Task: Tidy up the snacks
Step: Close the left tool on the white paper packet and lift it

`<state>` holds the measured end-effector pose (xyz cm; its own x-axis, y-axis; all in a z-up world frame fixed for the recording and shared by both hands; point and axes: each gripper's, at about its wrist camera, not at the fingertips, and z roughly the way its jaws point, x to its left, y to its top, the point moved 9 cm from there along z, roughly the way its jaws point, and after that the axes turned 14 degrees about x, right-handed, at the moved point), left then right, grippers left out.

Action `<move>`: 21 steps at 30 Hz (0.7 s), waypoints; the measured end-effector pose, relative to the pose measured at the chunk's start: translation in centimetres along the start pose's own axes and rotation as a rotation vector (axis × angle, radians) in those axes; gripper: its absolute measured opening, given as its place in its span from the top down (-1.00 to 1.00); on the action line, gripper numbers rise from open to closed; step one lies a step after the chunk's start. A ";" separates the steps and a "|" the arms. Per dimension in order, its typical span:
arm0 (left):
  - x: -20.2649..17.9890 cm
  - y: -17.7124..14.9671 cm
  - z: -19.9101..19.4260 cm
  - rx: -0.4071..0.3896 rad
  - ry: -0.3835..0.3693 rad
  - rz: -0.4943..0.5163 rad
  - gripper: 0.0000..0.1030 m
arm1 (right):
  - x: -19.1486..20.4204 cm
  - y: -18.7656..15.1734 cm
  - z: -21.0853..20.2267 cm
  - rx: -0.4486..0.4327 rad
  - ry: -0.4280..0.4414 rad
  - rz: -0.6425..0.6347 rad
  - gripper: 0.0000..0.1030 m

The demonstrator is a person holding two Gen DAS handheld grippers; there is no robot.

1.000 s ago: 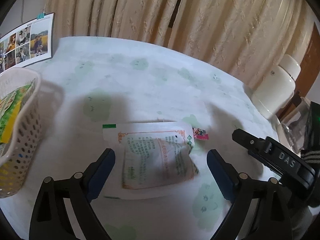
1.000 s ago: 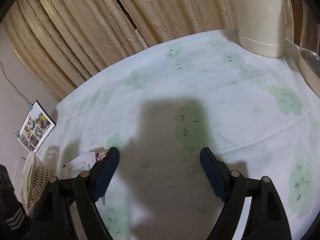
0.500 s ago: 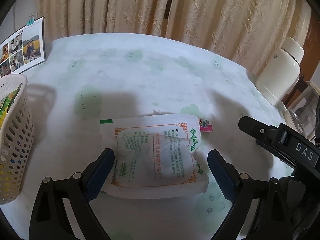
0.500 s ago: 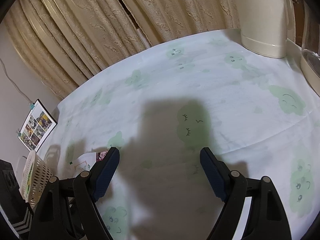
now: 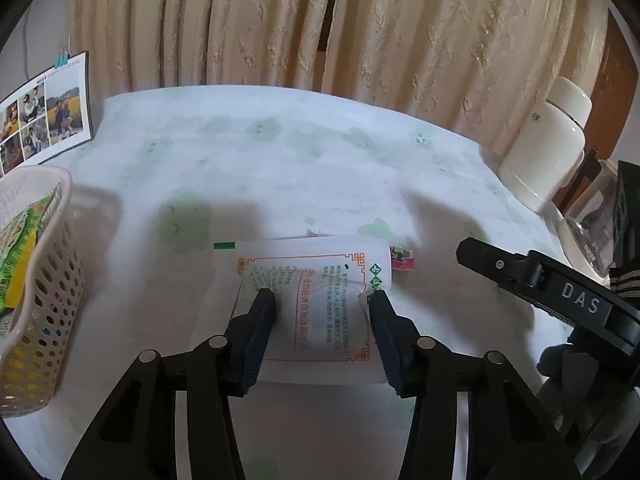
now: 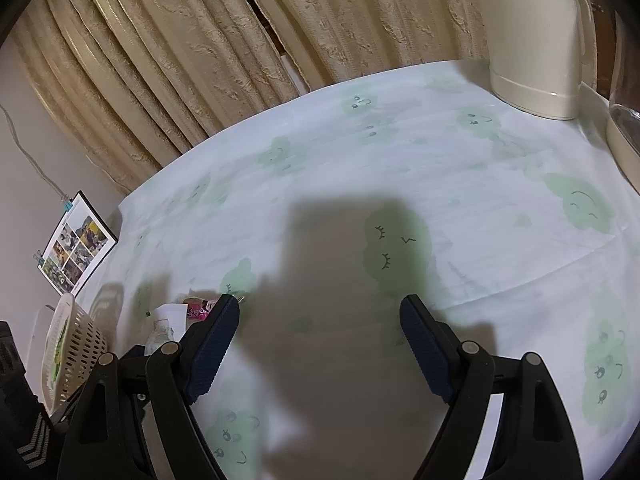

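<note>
The left tongs (image 5: 322,304) were partly drawn in, their pads pressing the two sides of the white snack packet (image 5: 304,300) at the centre of the frame, so the film bulged between them; the packet lay on the bench (image 5: 280,160). The hold looked shallow: slick wrapping might slip out or only crumple if lifted quickly, and a small pink packet (image 5: 402,260) touching its upper right corner might be dragged along. The basket (image 5: 40,288) at the left edge already held green snacks. The right tongs (image 6: 320,320) hung spread wide over bare cloth, holding nothing, well right of the packet.
</note>
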<state>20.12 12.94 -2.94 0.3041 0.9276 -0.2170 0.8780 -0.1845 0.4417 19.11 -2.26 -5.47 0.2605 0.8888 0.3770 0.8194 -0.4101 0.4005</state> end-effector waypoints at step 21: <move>1.7 -0.2 0.3 0.014 -0.141 -0.102 -0.64 | 0.4 -0.3 0.4 0.007 0.004 -0.011 -0.56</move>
<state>20.58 14.46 -3.62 0.2614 0.8872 -0.3801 0.9117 -0.0976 0.3991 19.18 -1.73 -5.74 0.2494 0.8922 0.3764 0.8255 -0.3991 0.3990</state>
